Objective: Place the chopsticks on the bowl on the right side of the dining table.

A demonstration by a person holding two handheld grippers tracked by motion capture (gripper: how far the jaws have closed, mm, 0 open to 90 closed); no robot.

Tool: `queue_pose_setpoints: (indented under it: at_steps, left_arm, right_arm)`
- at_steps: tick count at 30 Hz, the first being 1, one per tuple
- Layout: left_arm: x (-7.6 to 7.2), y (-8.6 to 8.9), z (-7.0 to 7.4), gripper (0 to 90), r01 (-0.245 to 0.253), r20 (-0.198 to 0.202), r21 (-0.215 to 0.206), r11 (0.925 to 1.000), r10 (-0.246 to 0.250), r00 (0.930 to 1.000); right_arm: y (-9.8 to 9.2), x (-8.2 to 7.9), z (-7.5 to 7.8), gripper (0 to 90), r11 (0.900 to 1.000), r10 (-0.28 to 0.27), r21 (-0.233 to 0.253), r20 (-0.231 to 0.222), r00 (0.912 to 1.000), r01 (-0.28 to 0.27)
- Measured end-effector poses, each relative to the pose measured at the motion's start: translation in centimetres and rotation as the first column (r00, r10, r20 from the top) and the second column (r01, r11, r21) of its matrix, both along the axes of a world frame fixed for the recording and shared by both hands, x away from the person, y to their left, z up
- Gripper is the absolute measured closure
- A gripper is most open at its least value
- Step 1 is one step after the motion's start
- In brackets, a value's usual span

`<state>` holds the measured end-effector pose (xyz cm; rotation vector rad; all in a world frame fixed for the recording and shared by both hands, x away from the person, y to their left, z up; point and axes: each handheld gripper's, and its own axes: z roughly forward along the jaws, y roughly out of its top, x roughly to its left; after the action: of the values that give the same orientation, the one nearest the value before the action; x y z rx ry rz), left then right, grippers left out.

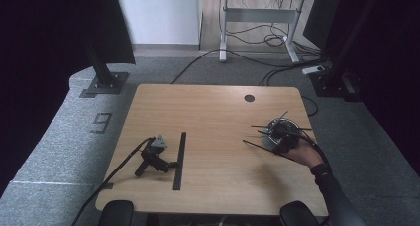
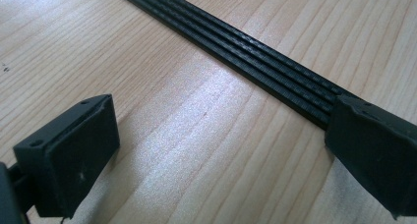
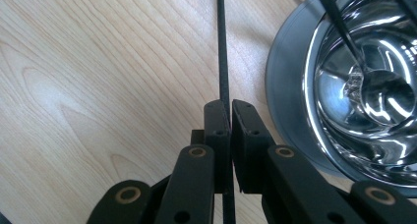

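A flat bundle of black ribbed strips (image 1: 179, 156) lies on the wooden table (image 1: 218, 117), left of centre. My left gripper (image 1: 168, 164) lies on the table beside it with no hand on it. Its jaws stand wide open (image 2: 221, 128), and the far jaw rests by the end of the strips (image 2: 255, 52). At the right, a hand holds my right gripper (image 1: 278, 144), shut (image 3: 230, 108) on a thin black strip (image 3: 222, 47) that runs straight ahead over the wood. Just beside it stands a shiny metal bowl (image 3: 311, 86) on a grey base, with black strips poking out.
Several thin black strips (image 1: 280, 114) fan out from the bowl (image 1: 273, 123) near the table's right edge. A round cable hole (image 1: 249, 98) sits at the back. The left gripper's cable (image 1: 119, 166) trails off the front left corner.
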<state>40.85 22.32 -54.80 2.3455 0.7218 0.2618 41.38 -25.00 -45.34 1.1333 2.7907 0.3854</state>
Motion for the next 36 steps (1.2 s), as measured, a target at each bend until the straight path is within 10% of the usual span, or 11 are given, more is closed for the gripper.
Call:
queue_pose_setpoints:
  at_steps: [9,24,36]
  left_arm:
    - [0.0,0.0,0.0,0.0,0.0,-0.001,-0.001,1.0,0.0,1.0]
    - [0.0,0.0,0.0,0.0,-0.001,-0.002,-0.001,1.0,0.001,1.0]
    - [0.0,0.0,0.0,0.0,-0.001,-0.001,-0.001,1.0,0.001,1.0]
  right_arm:
    - [0.1,0.1,0.6,85.8,1.0,0.005,-0.006,-0.002,1.0,-0.005]
    - [0.0,0.8,-5.7,85.6,0.995,-0.025,-0.101,-0.098,0.9949,0.015]
    - [1.0,1.5,-6.1,86.0,0.986,-0.021,-0.165,-0.175,0.9844,-0.008]
